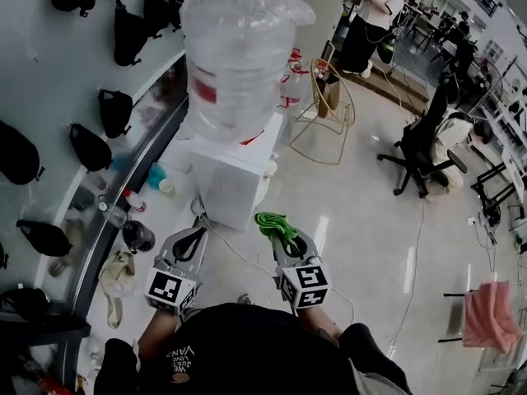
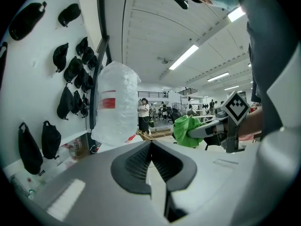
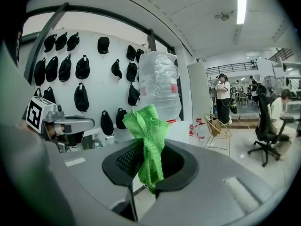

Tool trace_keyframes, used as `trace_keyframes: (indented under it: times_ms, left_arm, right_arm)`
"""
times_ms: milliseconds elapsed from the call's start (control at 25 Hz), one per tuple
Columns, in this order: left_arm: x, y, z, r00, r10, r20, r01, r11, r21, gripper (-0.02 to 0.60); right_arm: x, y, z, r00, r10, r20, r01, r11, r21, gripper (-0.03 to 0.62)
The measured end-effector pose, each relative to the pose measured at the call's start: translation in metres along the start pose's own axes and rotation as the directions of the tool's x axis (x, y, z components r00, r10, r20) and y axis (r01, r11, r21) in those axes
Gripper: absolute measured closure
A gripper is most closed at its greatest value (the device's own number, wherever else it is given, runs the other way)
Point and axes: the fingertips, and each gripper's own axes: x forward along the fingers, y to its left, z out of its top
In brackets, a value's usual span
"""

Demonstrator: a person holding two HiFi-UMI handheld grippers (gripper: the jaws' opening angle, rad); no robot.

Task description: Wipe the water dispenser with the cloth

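Stood facing the white dispenser (image 1: pixel 239 183) by the wall, a clear bottle (image 1: pixel 239 56) upside down on top. Held the right gripper (image 1: pixel 284 239) low in front, jaws clamped on a green cloth (image 1: pixel 276 225) that bunched out past the tips, close to the dispenser's near corner; could not tell whether touching. Held the left gripper (image 1: pixel 191 239) just beside the right, jaws together with nothing between them. Saw black bags (image 1: pixel 90 146) hanging on the wall at left.
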Motion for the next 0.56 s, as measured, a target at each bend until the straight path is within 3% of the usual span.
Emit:
trace_keyframes:
  times_ms: [560]
  left_arm:
    - [0.011, -0.014, 0.006, 0.999, -0.027, 0.019, 0.027, 1.0, 0.011, 0.58]
  right_arm:
    - [0.004, -0.005, -0.008, 0.998, 0.059, -0.019, -0.057, 0.993, 0.105, 0.513]
